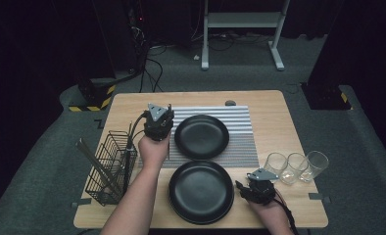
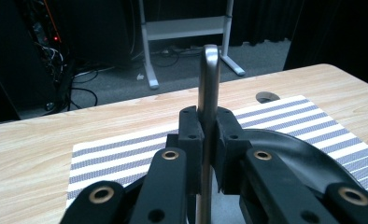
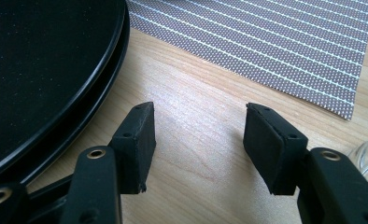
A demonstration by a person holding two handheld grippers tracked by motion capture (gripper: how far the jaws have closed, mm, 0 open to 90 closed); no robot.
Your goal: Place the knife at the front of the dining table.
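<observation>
Pinching an upright steel handle (image 2: 208,93), the left gripper (image 1: 157,122) hovered at the far plate's (image 1: 202,136) nine o'clock over the striped mat (image 1: 240,122); the right gripper (image 3: 198,140), jaws spread, rested on the wooden table (image 1: 274,112), dark room beyond.

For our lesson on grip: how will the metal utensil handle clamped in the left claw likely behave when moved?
The metal handle looks stiff and should not bend. Its smooth, shiny surface may slip between the left claw pads. Held by its narrow shaft, it could pivot if bumped.
</observation>
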